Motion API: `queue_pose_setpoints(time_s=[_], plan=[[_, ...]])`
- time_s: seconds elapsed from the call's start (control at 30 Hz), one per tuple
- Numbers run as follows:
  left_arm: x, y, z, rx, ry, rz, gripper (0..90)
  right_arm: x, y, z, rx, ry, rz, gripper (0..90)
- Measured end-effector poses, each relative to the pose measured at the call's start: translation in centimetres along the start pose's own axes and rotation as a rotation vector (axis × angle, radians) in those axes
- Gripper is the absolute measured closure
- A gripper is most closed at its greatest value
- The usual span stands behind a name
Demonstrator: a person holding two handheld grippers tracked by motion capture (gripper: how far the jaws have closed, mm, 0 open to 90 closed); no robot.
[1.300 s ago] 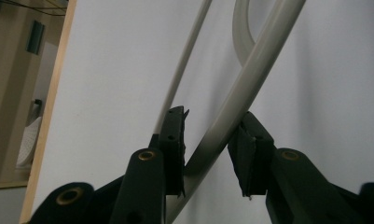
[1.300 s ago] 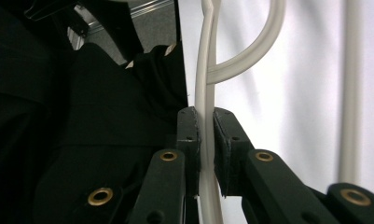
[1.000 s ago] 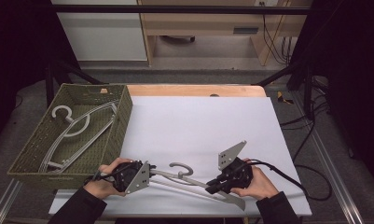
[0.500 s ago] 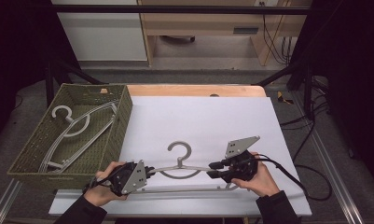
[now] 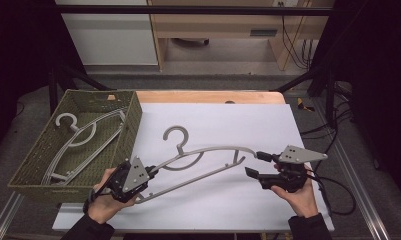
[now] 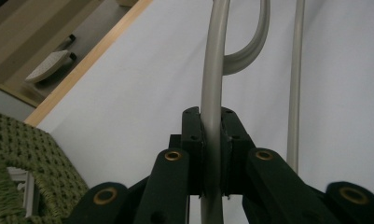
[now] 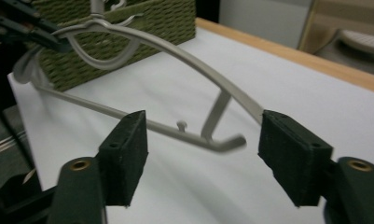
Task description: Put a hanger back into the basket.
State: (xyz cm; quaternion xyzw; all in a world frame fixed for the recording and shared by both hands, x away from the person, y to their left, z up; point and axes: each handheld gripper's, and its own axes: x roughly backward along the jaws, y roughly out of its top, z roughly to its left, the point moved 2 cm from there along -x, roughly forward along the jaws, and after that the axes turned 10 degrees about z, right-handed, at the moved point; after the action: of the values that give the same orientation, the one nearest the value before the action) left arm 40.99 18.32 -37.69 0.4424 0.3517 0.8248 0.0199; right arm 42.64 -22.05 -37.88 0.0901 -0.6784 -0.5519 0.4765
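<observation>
A grey plastic hanger [image 5: 213,150] stretches across the white table top, its hook pointing to the far side. My left gripper [image 5: 150,172] is shut on the hanger's left shoulder; in the left gripper view the pads [image 6: 194,140] squeeze the grey bar [image 6: 212,70] from both sides. My right gripper [image 5: 255,164] stands at the hanger's right end with its jaws apart, and they have just been opening. In the right gripper view the hanger's end [image 7: 233,140] hangs free between and beyond the two pads [image 7: 126,140], and neither pad presses on it.
A green woven basket [image 5: 133,115] stands at the table's left with more grey hangers [image 5: 83,140] in it, close to my left hand. A wooden strip [image 5: 208,96] edges the table's far side. Cables [image 5: 338,190] trail to the right.
The right gripper opened, let go of the hanger's right end and drew off to the right. The hanger swung away from the front edge, still held by the left gripper.
</observation>
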Motion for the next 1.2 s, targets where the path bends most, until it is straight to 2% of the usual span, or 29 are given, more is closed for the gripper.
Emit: queue_pose_setpoints(time_s=[0.03,0.07,0.1,0.13,0.17,0.3,0.33,0.37,0.4,0.47,0.6,0.63,0.77,0.8,0.87,0.93,0.97,1.0,1.03,1.07,1.1,1.17,1.2], plan=[[0.0,0.0,0.0,0.000,0.000,0.000,82.6,0.1,-0.2,-0.1,-0.008,-0.013,-0.007,25.2],[0.3,0.1,0.4,0.034,0.002,-0.018,82.6,0.2,-0.5,-0.2,-0.016,-0.034,-0.008,22.6],[0.3,0.1,0.4,0.034,0.002,-0.018,82.6,0.2,-0.6,-0.3,-0.018,-0.047,-0.012,20.8],[0.7,0.2,0.7,0.066,0.005,-0.026,82.6,0.2,-0.9,-0.4,-0.026,-0.062,-0.016,18.2],[0.9,0.3,0.9,0.080,0.008,-0.022,82.6,0.2,-1.1,-0.5,-0.031,-0.075,-0.014,16.3],[1.5,0.6,1.6,0.115,0.031,-0.023,82.6,0.1,-1.5,-0.7,-0.046,-0.102,-0.004,12.2],[2.0,0.8,2.2,0.129,0.045,-0.027,82.6,0.1,-1.6,-0.7,-0.056,-0.111,-0.002,11.2],[2.0,0.8,2.2,0.129,0.045,-0.027,82.6,0.1,-1.7,-0.8,-0.053,-0.110,-0.002,10.8],[2.5,1.0,2.8,0.149,0.049,-0.038,82.6,0.1,-1.8,-0.8,-0.056,-0.114,-0.002,9.8],[2.7,1.1,3.1,0.156,0.054,-0.039,82.6,0.1,-1.8,-0.8,-0.060,-0.123,-0.003,9.1],[3.6,1.5,4.7,0.183,0.074,-0.046,82.6,0.3,-2.3,-1.1,-0.078,-0.147,-0.012,5.9],[3.6,1.5,4.7,0.183,0.074,-0.046,82.6,0.3,-2.3,-1.1,-0.078,-0.147,-0.012,5.9],[4.7,1.4,6.4,0.212,0.090,-0.061,82.6,0.6,-2.6,-1.2,-0.090,-0.180,-0.028,3.8],[4.7,1.4,6.4,0.212,0.090,-0.061,82.5,0.6,-2.6,-1.2,-0.094,-0.179,-0.028,3.5],[5.2,1.1,7.9,0.229,0.109,-0.053,82.5,0.6,-2.7,-1.3,-0.105,-0.186,-0.029,3.2],[5.5,0.8,8.7,0.247,0.122,-0.051,82.6,0.6,-2.8,-1.4,-0.106,-0.187,-0.027,2.7],[5.5,0.8,8.7,0.247,0.122,-0.051,82.6,0.6,-2.8,-1.4,-0.106,-0.187,-0.027,2.7],[5.7,0.5,9.6,0.260,0.133,-0.051,82.6,0.5,-2.8,-1.4,-0.106,-0.190,-0.026,2.7],[5.7,0.5,9.6,0.260,0.133,-0.051,82.5,0.5,-2.8,-1.4,-0.106,-0.190,-0.026,2.7],[6.1,0.1,10.5,0.270,0.146,-0.054,82.5,0.5,-2.8,-1.4,-0.106,-0.190,-0.027,2.6],[6.1,0.1,10.5,0.270,0.146,-0.054,82.5,0.5,-2.8,-1.4,-0.106,-0.190,-0.027,2.6],[6.6,-0.5,11.8,0.293,0.169,-0.052,82.5,0.5,-2.9,-1.3,-0.111,-0.189,-0.023,2.2],[6.6,-0.5,11.8,0.293,0.169,-0.052,82.6,0.4,-2.9,-1.4,-0.111,-0.189,-0.023,2.1]])
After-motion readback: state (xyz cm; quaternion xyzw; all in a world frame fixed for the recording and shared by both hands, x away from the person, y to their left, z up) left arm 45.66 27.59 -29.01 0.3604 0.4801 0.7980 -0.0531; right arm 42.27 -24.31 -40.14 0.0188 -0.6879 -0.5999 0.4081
